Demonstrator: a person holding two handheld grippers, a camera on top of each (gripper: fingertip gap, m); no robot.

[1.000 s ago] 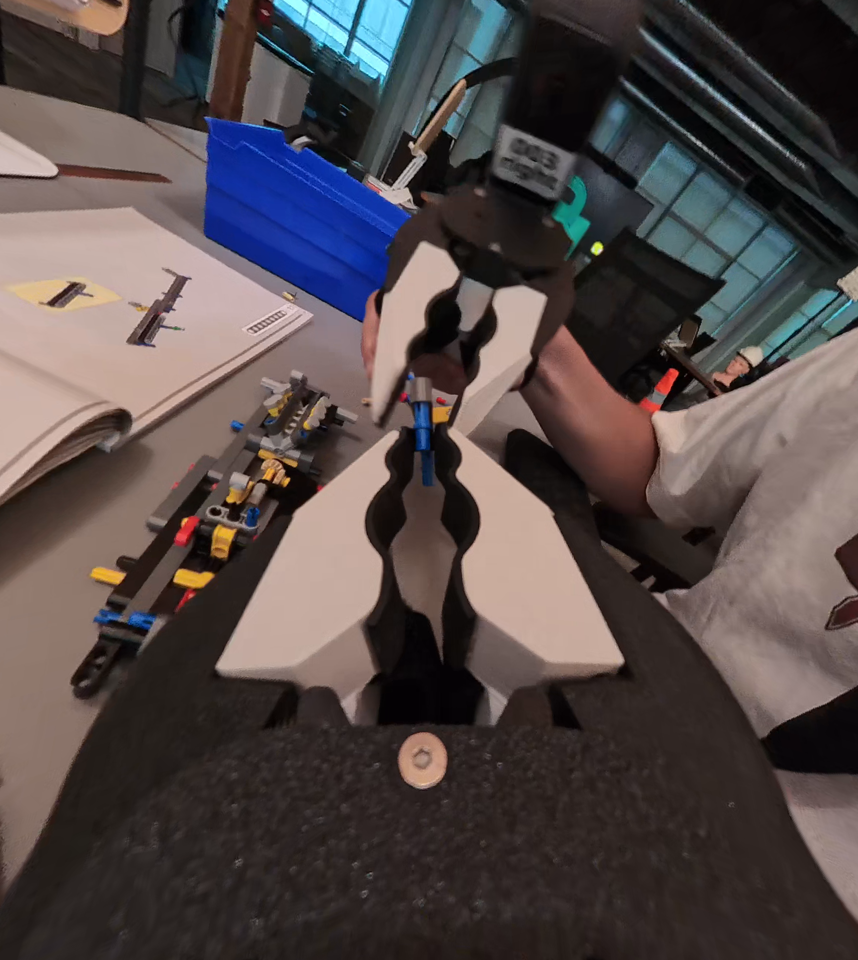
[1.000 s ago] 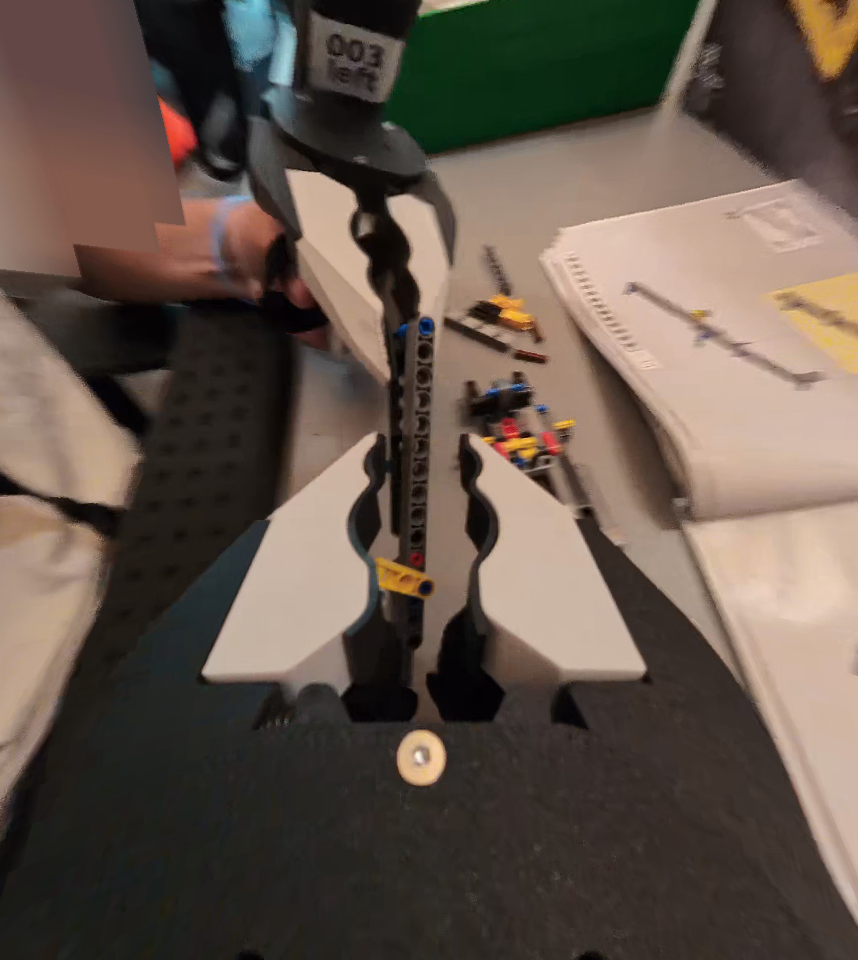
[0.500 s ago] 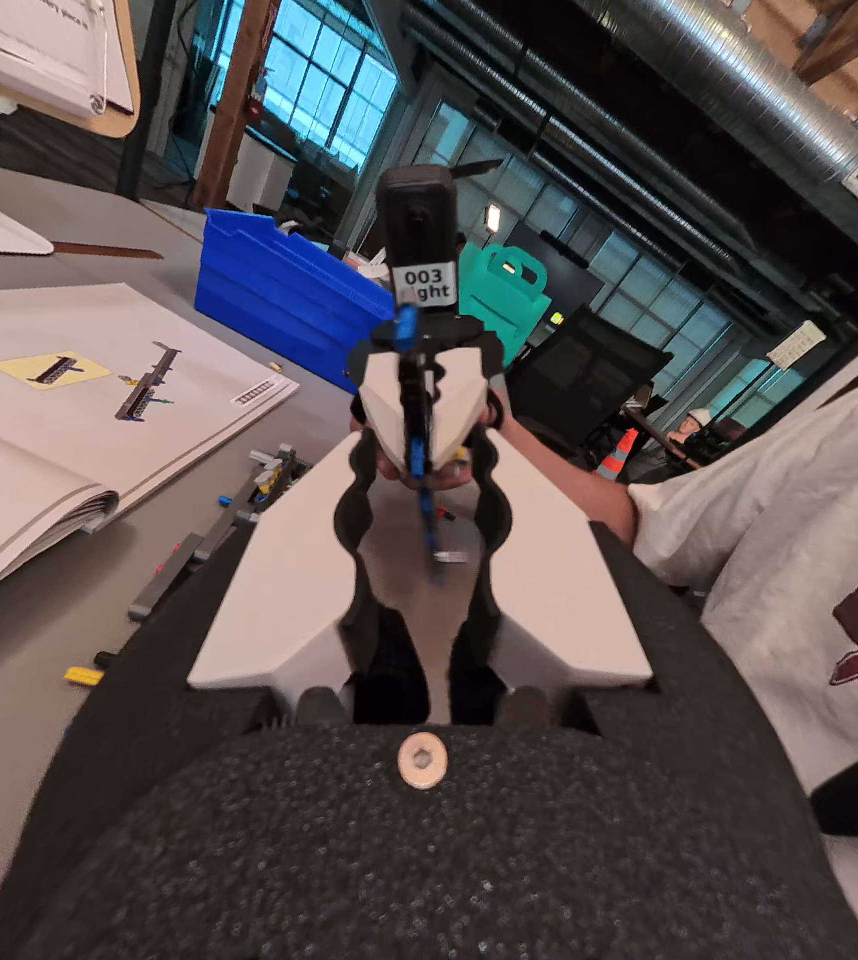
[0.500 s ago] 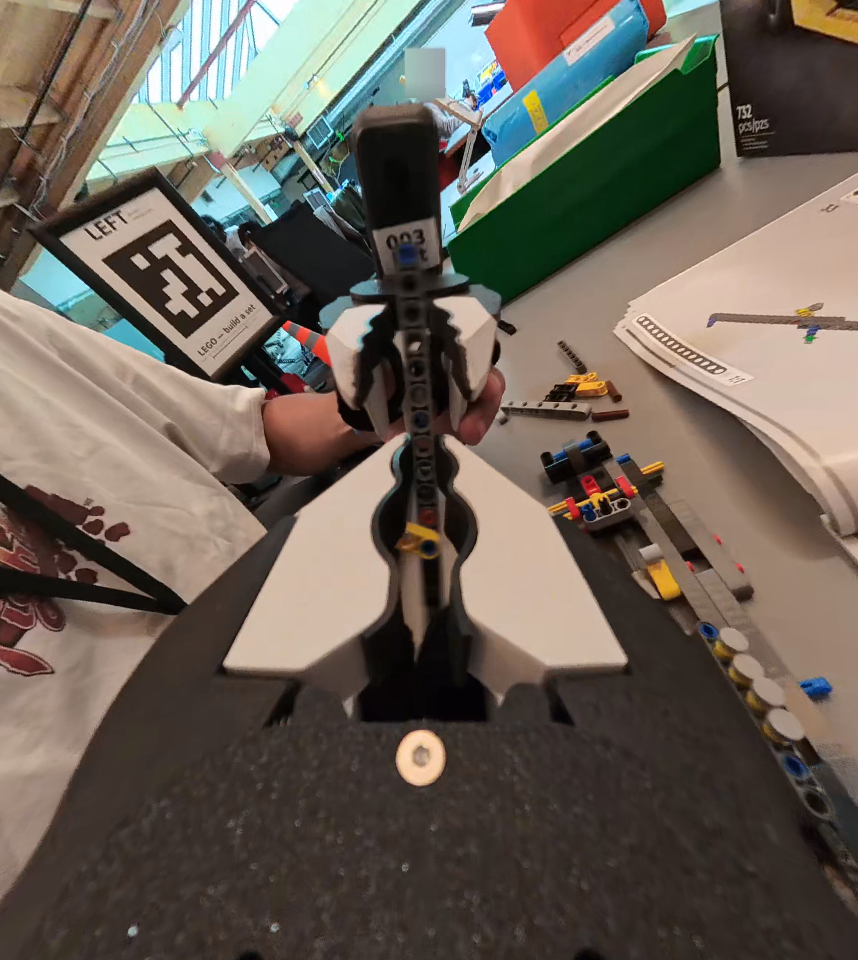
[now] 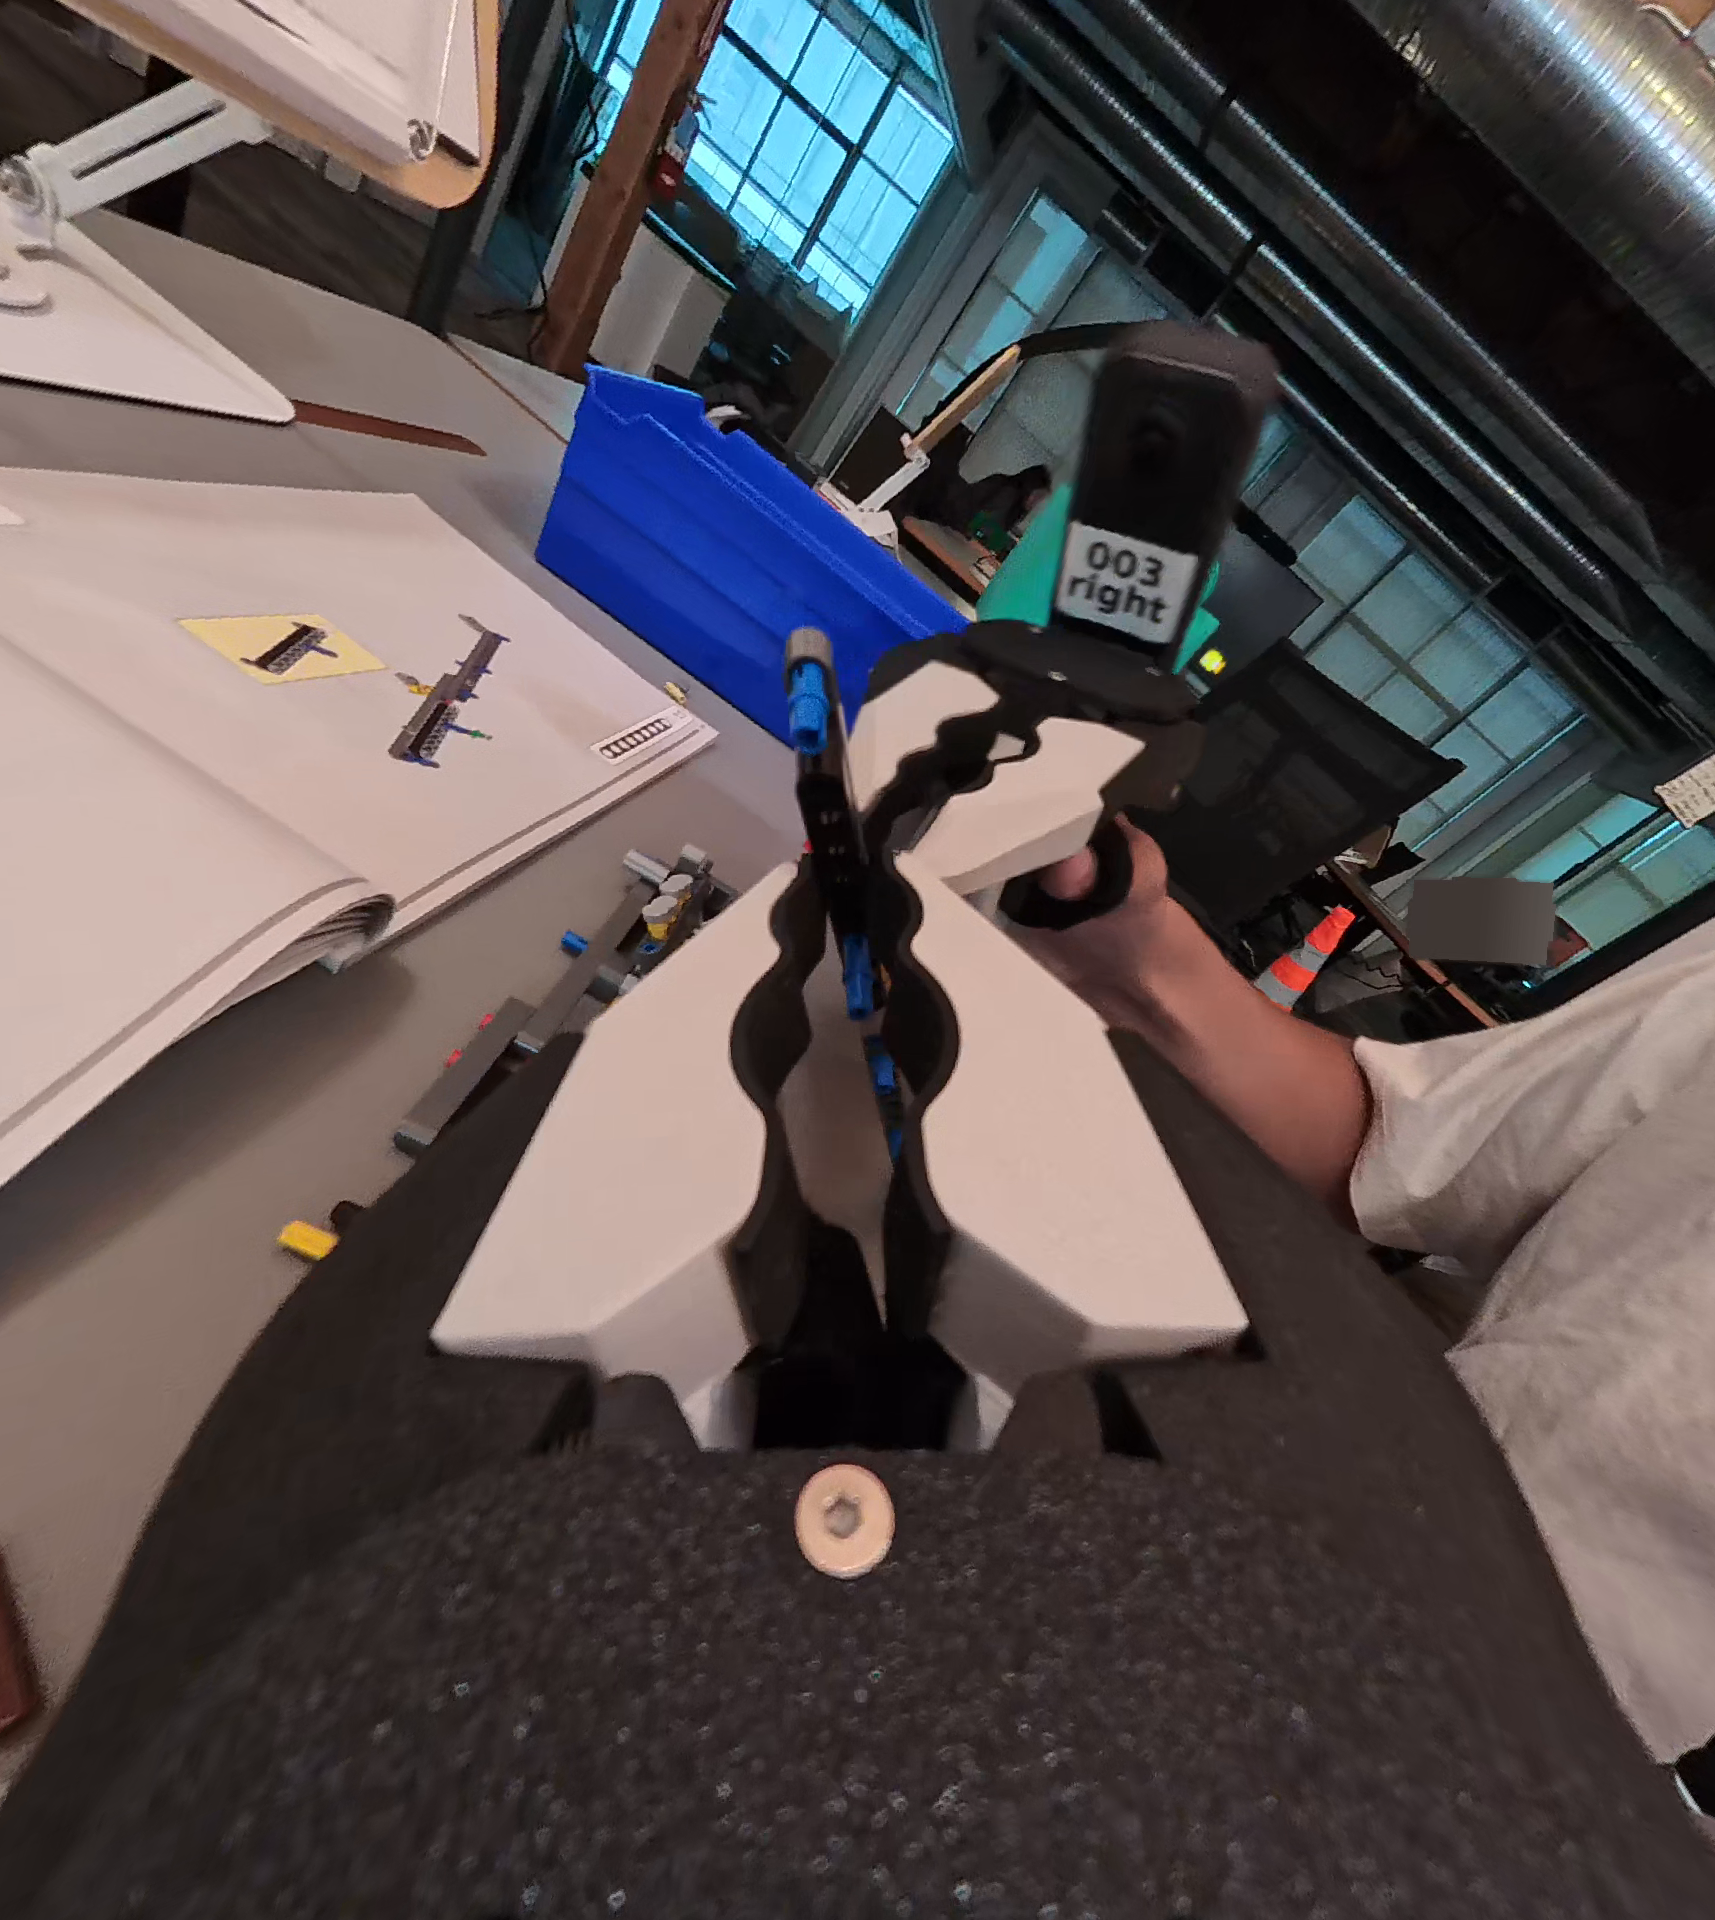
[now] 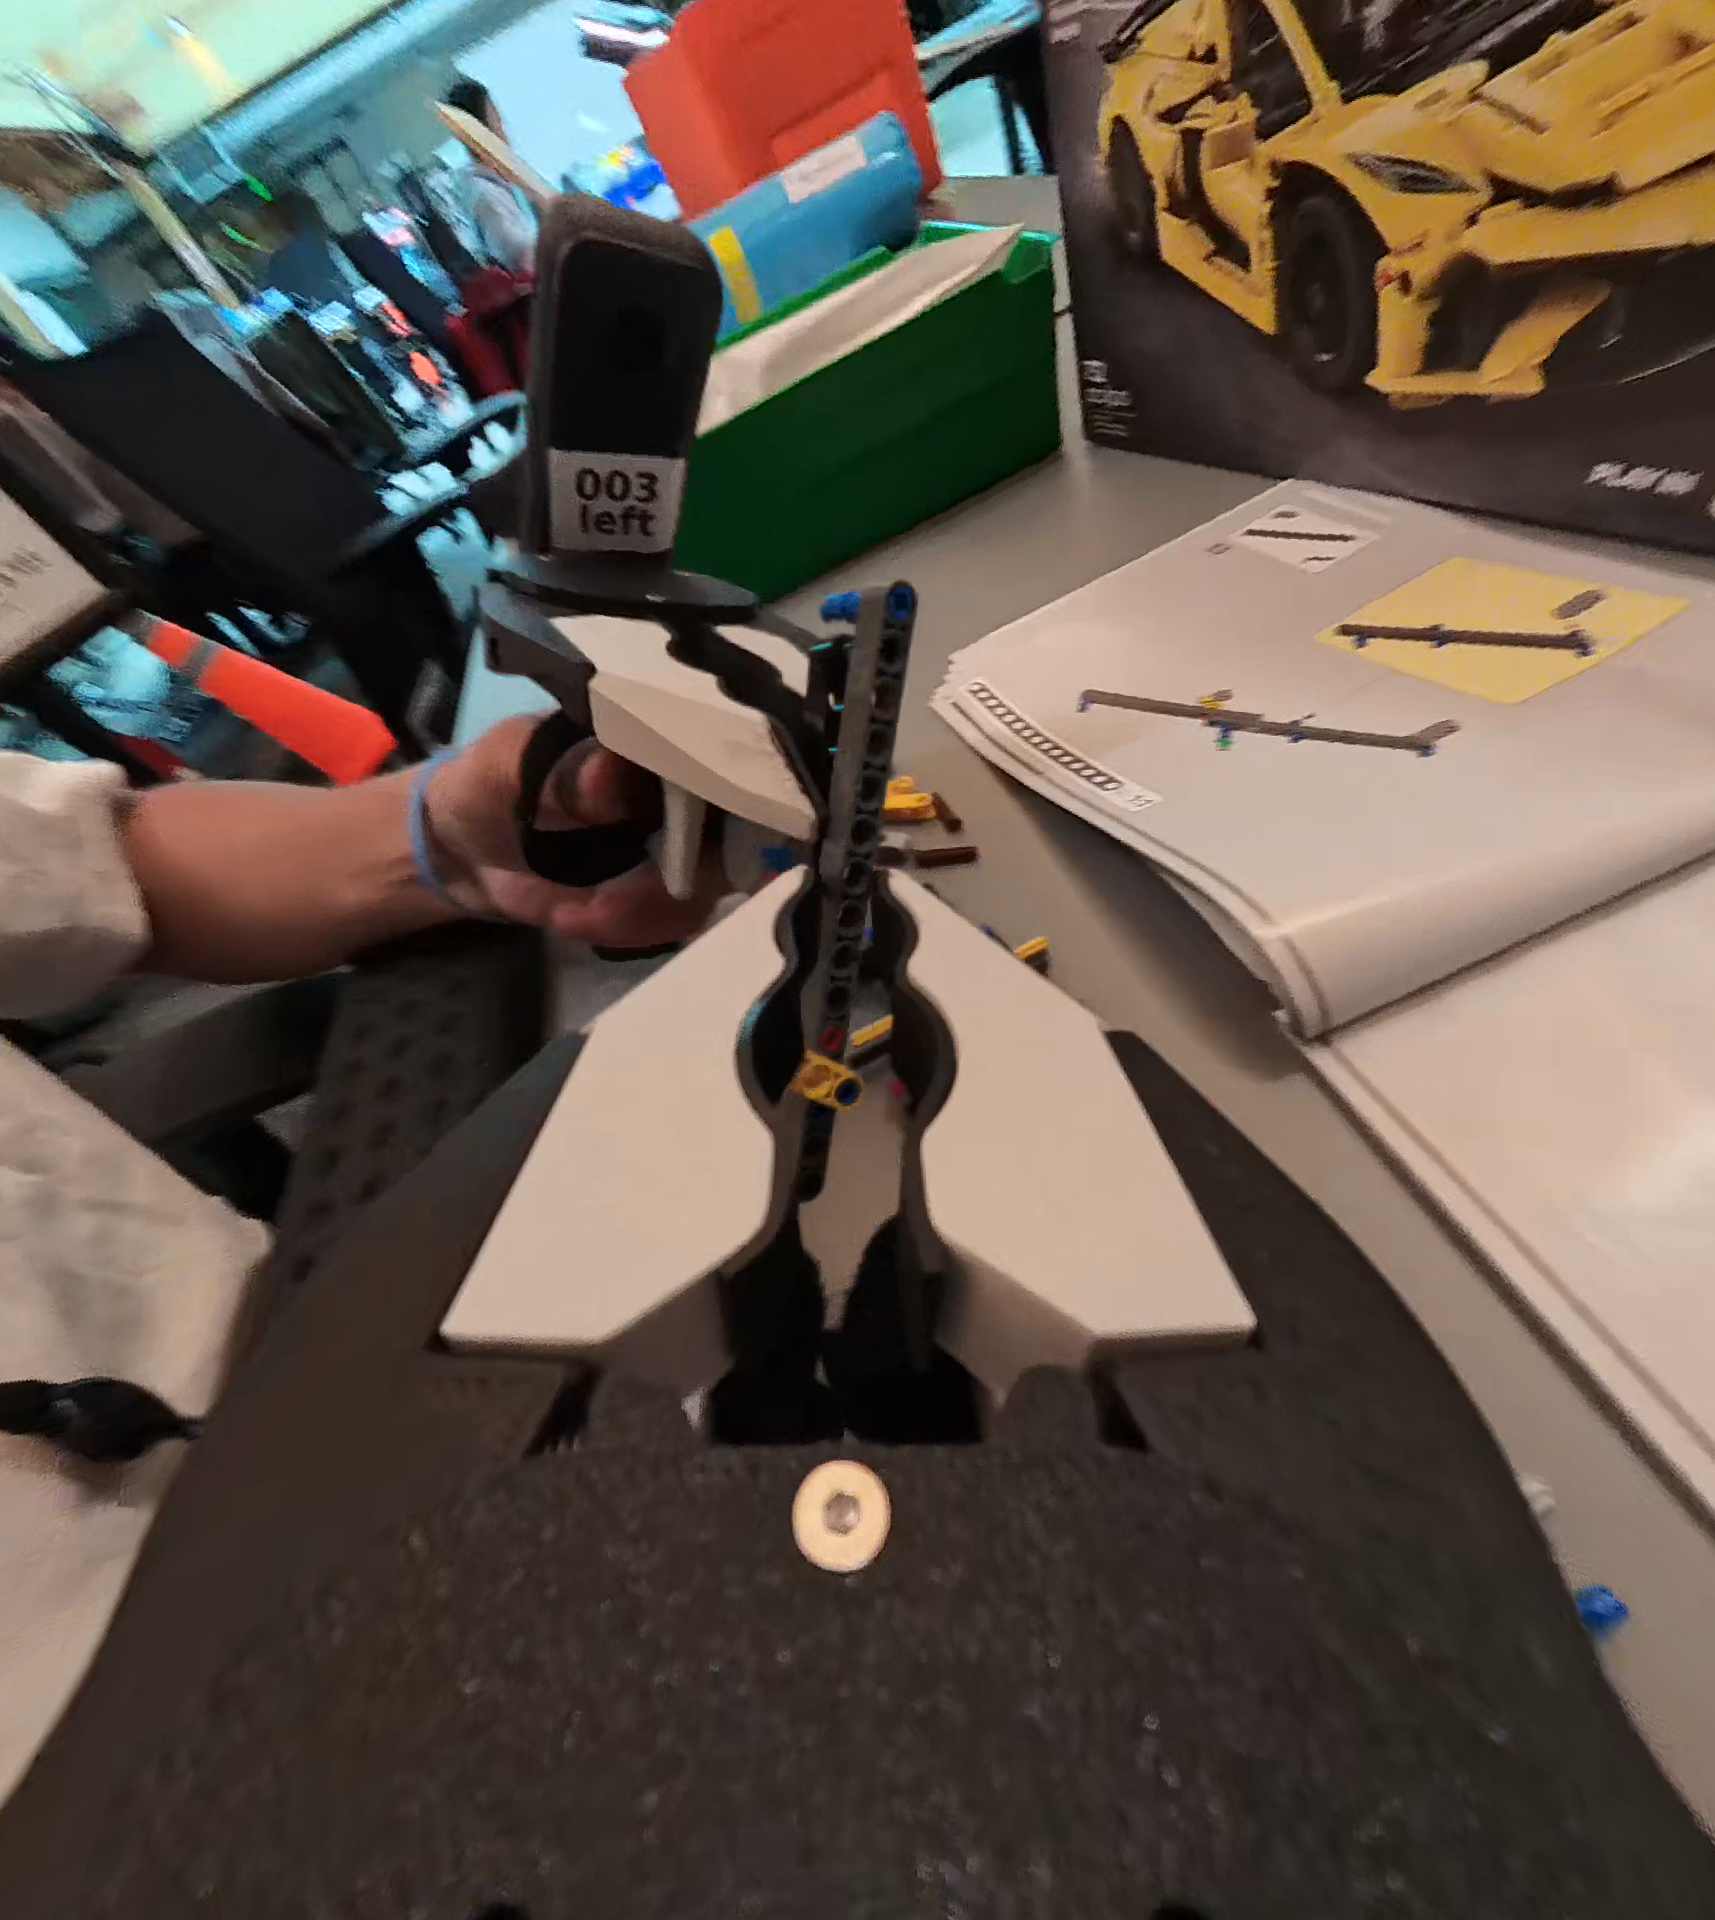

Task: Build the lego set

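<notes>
left wrist view: the left gripper [image 5: 848,883] pinches the long black perforated lego beam [image 5: 829,821], held in the air above the grey table [image 5: 209,1226]. right wrist view: the right gripper [image 6: 845,894] clenches the same beam [image 6: 863,758]. this looks like a mid-air hand-over; next, one gripper must release and regrip.

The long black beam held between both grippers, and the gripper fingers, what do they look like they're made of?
Black beam: likely hard moulded plastic with a slight sheen, given its crisp row of round holes. Right gripper fingers: matte pale grey faces, probably rigid plastic, edged by wavy black pads that look rubbery, though that is uncertain.
</notes>
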